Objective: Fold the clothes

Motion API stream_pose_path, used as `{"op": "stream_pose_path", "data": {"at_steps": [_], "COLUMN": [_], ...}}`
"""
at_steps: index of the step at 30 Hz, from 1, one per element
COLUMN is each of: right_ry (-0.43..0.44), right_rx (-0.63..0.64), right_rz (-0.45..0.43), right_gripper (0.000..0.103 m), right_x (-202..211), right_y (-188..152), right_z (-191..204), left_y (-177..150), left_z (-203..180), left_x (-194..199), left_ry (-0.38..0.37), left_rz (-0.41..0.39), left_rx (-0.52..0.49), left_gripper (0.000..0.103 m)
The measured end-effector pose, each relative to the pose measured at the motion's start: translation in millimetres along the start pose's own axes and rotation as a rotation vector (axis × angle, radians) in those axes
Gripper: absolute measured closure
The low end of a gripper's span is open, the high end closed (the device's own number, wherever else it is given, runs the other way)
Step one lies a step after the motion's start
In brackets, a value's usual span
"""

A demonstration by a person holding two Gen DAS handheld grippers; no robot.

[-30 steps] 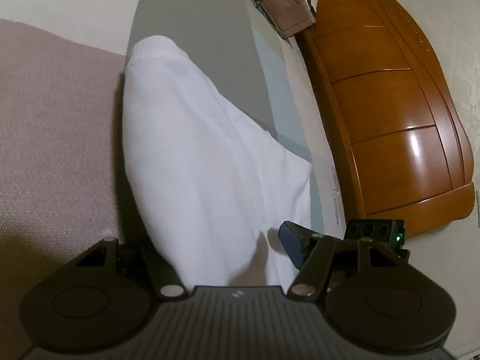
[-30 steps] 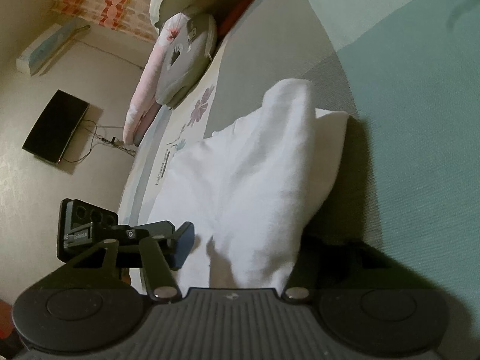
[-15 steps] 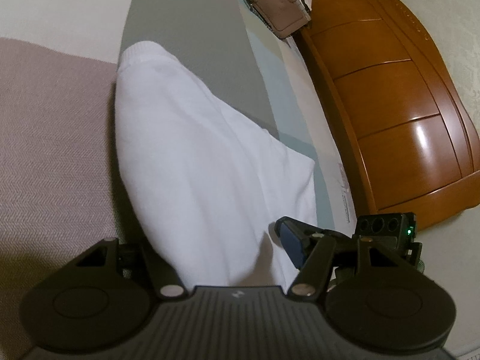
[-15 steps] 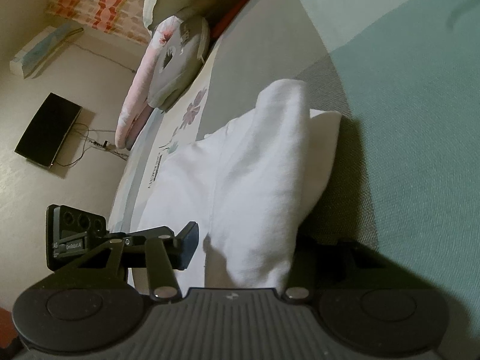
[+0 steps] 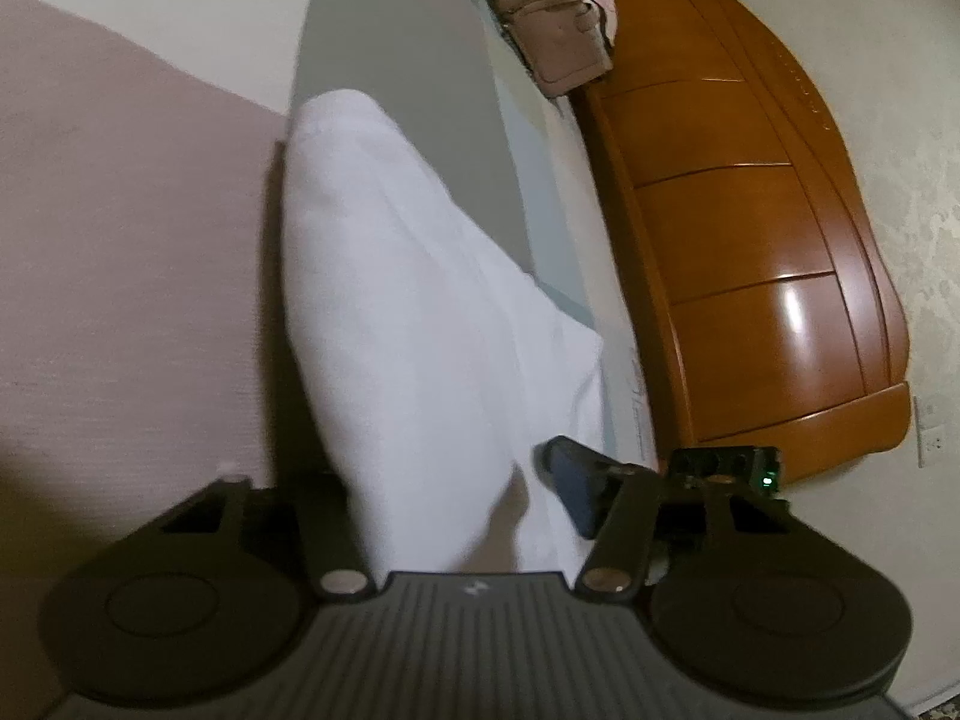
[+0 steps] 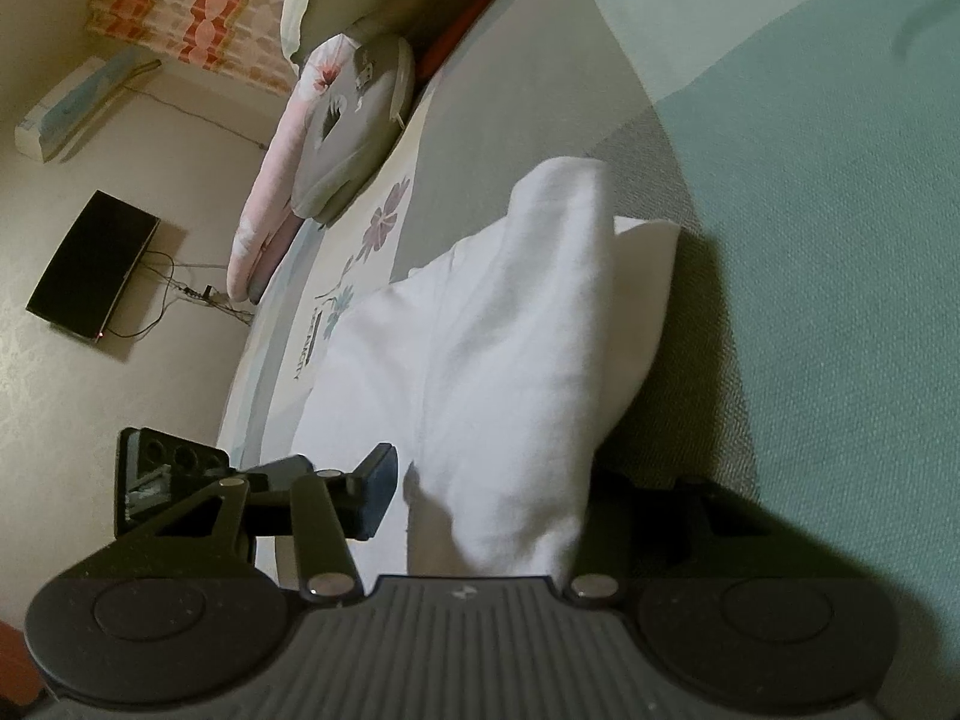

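A white garment (image 5: 420,312) lies on the bed (image 5: 120,252), part of it lifted into a ridge that runs away from both cameras. It sits over the grey stripe of the bedspread, toward the side of the bed that faces the wooden headboard (image 5: 750,240).

By the look of it, the step in hand is a fold in mid-carry: each tool has a raised fold of cloth running between its fingers.

The left gripper (image 5: 450,498) has the cloth passing between its jaws, which are closing at this moment. Only one dark pad is clear in its view (the other finger is hidden behind the fabric), so I cannot tell whether the pads press on the cloth yet.

The right gripper (image 6: 480,498) shows the same picture: cloth bunched between the fingers, one pad standing visibly clear of the fabric on its open side. I cannot tell whether it truly pinches.

Both tools slant downward toward the bed, side by side, each seeing part of the other at the edge of its view.

The next move likely calls for both grips to be firm, then an even carry across so the raised edge lands squarely on the flat part.
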State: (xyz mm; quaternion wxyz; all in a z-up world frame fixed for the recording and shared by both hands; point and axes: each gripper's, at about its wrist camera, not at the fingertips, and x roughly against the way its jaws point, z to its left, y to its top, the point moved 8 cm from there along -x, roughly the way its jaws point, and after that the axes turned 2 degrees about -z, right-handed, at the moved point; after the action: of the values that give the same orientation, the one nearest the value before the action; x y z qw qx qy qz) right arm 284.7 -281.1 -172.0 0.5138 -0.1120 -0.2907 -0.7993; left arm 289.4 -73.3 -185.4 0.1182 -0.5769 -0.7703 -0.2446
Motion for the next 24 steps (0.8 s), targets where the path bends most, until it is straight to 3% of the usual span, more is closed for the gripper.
{"op": "stream_pose_path", "data": {"at_steps": [16, 24], "right_ry": [0.037, 0.018], "right_rx": [-0.009, -0.025], "right_rz": [0.014, 0.028], "right_gripper": [0.049, 0.049], "right_x": [3.7, 3.1], "right_y": [-2.7, -2.5], "right_z": [-1.6, 0.6], "left_y": [3.3, 2.3], "left_z": [-7.4, -7.0], "left_x": [-10.9, -11.3], "left_ry": [0.068, 0.063], "left_rz": [0.004, -0.009], "left_rx": [-0.024, 0.001], "left_gripper": [0.049, 0.053]}}
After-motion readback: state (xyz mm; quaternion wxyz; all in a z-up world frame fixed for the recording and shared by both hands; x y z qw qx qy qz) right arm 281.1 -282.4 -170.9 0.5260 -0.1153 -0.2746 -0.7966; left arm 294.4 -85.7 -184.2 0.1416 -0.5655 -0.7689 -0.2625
